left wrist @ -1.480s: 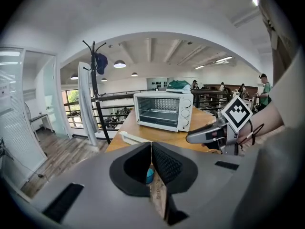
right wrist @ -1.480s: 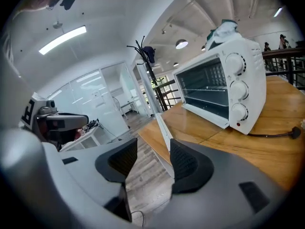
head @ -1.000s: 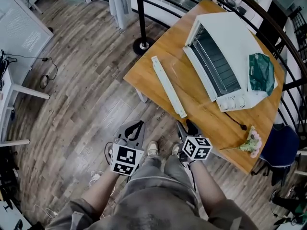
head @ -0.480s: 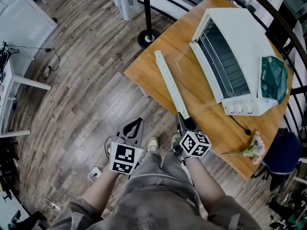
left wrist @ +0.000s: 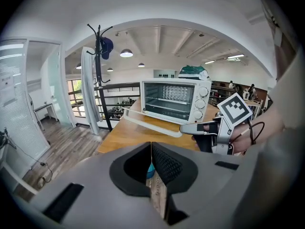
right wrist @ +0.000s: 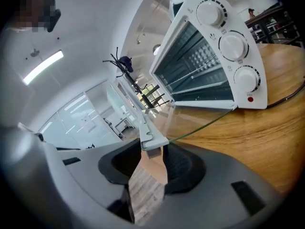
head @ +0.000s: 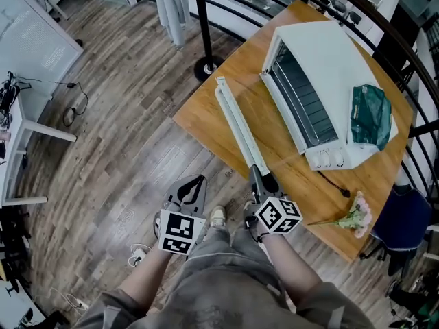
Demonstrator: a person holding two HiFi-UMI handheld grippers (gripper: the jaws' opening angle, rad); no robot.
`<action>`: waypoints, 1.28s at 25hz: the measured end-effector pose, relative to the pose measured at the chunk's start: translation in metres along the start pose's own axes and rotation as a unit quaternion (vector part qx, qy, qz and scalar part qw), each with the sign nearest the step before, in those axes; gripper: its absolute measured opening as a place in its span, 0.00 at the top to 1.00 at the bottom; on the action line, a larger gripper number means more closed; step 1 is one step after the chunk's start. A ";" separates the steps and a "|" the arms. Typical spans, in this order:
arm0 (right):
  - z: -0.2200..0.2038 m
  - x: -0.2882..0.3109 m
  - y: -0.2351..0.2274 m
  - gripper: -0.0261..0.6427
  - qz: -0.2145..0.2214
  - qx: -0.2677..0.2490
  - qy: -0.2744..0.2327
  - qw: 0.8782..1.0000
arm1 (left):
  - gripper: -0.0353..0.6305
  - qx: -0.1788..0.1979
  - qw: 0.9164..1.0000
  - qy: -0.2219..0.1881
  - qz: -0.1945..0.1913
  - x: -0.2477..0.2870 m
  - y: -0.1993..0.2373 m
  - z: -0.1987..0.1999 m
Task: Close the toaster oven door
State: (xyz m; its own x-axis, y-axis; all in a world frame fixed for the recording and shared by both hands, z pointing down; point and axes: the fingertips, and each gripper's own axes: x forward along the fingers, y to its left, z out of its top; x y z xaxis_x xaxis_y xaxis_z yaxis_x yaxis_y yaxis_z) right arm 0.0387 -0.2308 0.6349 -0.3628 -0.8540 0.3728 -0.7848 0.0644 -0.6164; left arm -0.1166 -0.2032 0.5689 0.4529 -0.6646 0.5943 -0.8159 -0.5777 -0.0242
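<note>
- Table (head: 206, 108) of orange wood carries the white toaster oven (head: 336, 67), which has its open mouth turned toward the table's bare half.
- Toaster oven looks boxy and heavy enough to stay put, though a hard shove on its door might slide it.
- Door (head: 267, 125) lies swung fully down, flat just above the tabletop and hinged at the oven's lower front edge. Its glass pane is stiff, slick and breakable, so it wants lifting in an arc and no slam.
- Handle (head: 236, 125), a rigid white bar along the door's free edge, is the sensible hold. Gripping its end instead of its middle may twist the door slightly.
- Right gripper (right wrist: 152, 161) is closing its 2 jaws on the handle's near end, which sits between them, seemingly not yet pinched.
- Left gripper (left wrist: 151, 168) has its jaws together on nothing, low by the person's leg, well apart from the table.
</note>
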 end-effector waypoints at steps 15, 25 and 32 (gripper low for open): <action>0.118 -0.030 -0.003 0.76 0.019 0.084 -0.098 0.991 | 0.92 0.031 0.999 -0.030 -0.001 0.007 -0.024 0.078; 0.191 -0.045 -0.045 0.75 -0.025 0.230 -0.170 0.958 | 0.92 0.042 0.998 -0.039 0.002 0.012 -0.041 0.107; 0.186 -0.046 -0.043 0.77 -0.022 0.241 -0.147 0.959 | 0.92 0.070 0.996 -0.047 0.027 0.005 -0.034 0.122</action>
State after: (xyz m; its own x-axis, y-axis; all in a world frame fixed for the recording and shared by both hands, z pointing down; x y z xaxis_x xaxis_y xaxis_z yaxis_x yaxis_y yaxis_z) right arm 0.1827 -0.2897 0.5156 -0.1220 -0.9634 0.2385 -0.4480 -0.1610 -0.8794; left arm -0.0425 -0.2449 0.4751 0.4470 -0.7337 0.5117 -0.7850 -0.5961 -0.1690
